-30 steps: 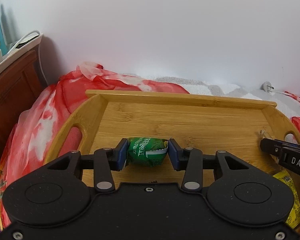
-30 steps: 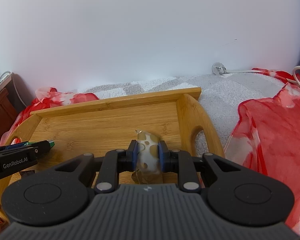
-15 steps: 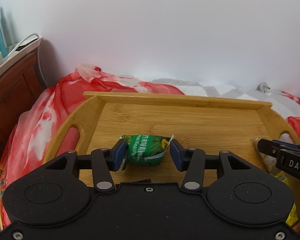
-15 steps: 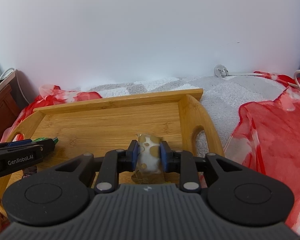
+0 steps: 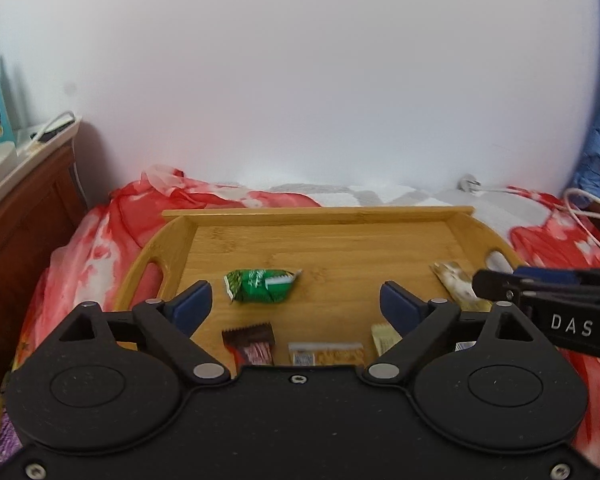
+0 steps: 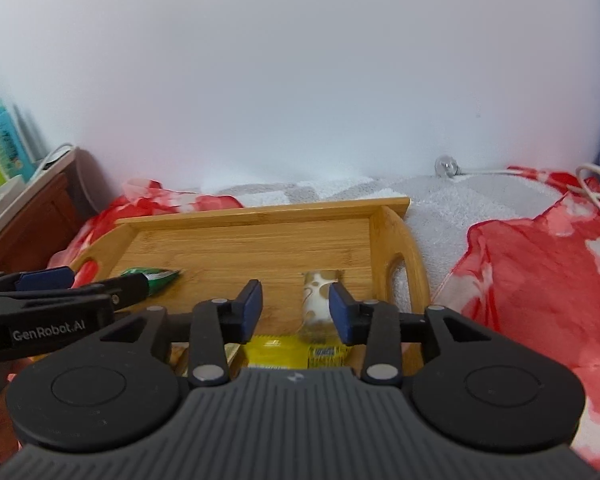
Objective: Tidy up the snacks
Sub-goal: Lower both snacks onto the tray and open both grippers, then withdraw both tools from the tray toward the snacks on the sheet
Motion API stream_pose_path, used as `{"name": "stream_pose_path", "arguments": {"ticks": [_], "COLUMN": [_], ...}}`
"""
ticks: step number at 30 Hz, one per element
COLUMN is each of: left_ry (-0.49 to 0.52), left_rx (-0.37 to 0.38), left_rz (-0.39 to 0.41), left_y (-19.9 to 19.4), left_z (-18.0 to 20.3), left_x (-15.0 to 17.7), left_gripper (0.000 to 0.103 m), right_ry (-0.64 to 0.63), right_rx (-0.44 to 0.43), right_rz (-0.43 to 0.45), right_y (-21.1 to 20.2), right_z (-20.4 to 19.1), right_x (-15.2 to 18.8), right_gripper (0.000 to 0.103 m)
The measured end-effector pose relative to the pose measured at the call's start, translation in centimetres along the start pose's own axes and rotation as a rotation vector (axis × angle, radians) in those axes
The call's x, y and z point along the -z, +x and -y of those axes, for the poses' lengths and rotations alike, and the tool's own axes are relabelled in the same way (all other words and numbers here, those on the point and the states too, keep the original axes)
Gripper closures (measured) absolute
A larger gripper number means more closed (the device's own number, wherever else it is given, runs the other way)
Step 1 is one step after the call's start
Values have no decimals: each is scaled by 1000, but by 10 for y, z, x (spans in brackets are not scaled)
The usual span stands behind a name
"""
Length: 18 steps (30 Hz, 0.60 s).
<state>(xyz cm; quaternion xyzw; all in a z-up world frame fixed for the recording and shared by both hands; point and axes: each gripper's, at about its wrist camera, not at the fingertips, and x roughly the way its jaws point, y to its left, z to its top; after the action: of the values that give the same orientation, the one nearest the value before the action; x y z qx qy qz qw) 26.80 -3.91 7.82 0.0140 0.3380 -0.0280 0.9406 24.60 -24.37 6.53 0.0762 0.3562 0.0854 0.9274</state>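
Note:
A wooden tray (image 5: 324,240) lies on the bed; it also shows in the right wrist view (image 6: 256,236). A green snack packet (image 5: 262,285) lies loose on the tray, just ahead of my left gripper (image 5: 296,302), which is open and empty. A white packet with brown spots (image 6: 318,300) lies near the tray's right handle, between the open fingers of my right gripper (image 6: 296,308), no pad touching it. That packet also shows in the left wrist view (image 5: 454,284). The green packet (image 6: 156,276) is partly hidden behind the left gripper.
More snacks lie at the tray's near edge: a dark red packet (image 5: 252,342), a tan bar (image 5: 326,354), a cream packet (image 5: 384,336), a yellow packet (image 6: 296,350). Red floral cloth (image 6: 540,280) and a grey towel (image 6: 440,200) surround the tray. A wooden nightstand (image 5: 20,216) stands left.
Both grippers opened and pulled back and up. The green packet and the spotted packet were let go and now lie on the tray.

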Motion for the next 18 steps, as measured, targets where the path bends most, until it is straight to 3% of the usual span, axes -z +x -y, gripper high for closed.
{"name": "stream_pose_path", "arguments": {"ticks": [18], "left_ry": [29], "left_rx": [34], "left_rz": [53], "left_y": [-95], "left_z": [-3], "left_x": [50], "left_gripper": [6], "right_ry": [-53], "right_rx": [-82], "right_rz": [124], "right_y": [-105], "right_z": [-19], "right_x": [50], "right_gripper": [15]}}
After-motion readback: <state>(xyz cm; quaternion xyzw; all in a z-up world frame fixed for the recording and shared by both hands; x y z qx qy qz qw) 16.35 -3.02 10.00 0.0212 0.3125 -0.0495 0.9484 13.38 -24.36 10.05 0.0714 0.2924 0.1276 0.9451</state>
